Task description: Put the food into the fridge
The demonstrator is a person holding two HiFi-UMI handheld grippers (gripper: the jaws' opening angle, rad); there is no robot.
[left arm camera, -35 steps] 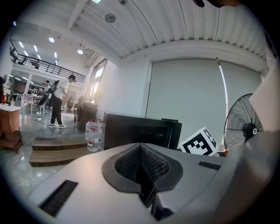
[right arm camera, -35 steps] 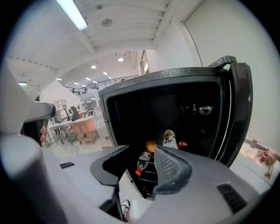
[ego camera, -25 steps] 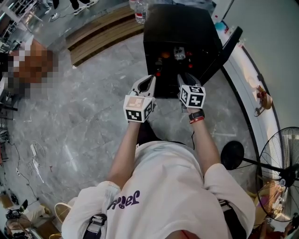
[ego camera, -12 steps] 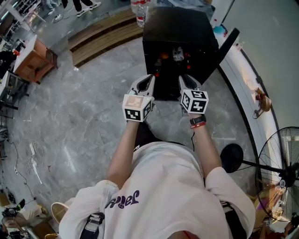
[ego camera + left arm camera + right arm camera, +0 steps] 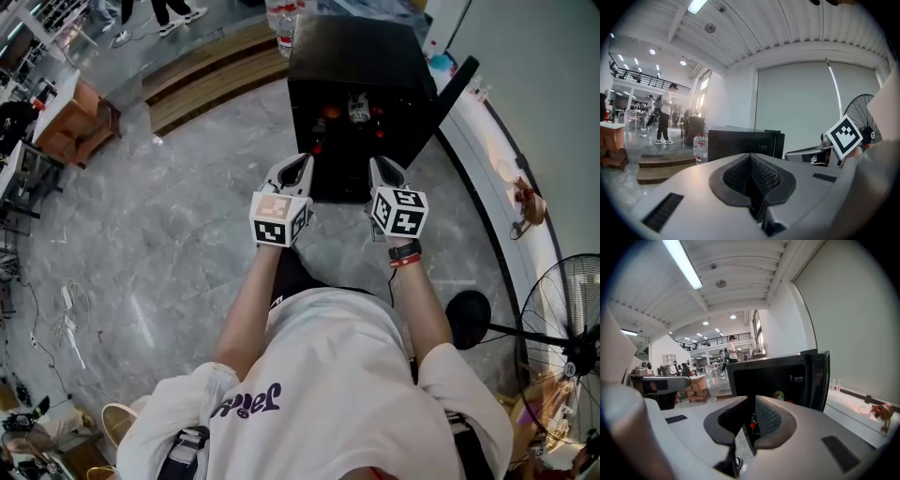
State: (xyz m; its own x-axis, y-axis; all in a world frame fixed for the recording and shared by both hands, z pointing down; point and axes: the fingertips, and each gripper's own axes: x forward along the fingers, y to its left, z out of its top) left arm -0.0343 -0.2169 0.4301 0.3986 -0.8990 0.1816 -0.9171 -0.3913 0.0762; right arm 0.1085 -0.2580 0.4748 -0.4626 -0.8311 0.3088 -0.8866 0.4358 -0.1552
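- L tongs: pressed together, empty; near the fridge front, L side.
- Food: inside the fridge, ahead of & between both tongs. Red/orange bits plus a pale round item, too small to tell more.
- R tongs: slim gap left, have just been closing, nothing between them; aimed into the fridge.
- Door: swung open, R of the R tongs.
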